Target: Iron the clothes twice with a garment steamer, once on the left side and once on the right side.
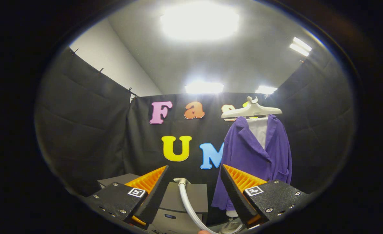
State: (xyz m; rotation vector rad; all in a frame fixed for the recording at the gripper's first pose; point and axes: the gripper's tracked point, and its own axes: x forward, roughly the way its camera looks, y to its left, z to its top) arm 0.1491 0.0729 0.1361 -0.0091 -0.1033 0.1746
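Observation:
A purple jacket [248, 156] hangs on a pale hanger [251, 111] beyond my right finger, with a white panel [259, 130] showing in its open front. Its lower hem is hidden behind that finger. The garment steamer's grey base unit [186, 198] stands just ahead, low between my fingers. Its pale hose [185, 198] rises from the unit's top and curves down toward me between the fingers. My gripper [194, 166] is open, held level and well short of the jacket, with nothing pressed between its fingers.
Black cloth walls close the booth behind and on both sides. A dark flat box [113, 180] lies behind my left finger. The foot of the garment stand [232, 226] shows under the jacket.

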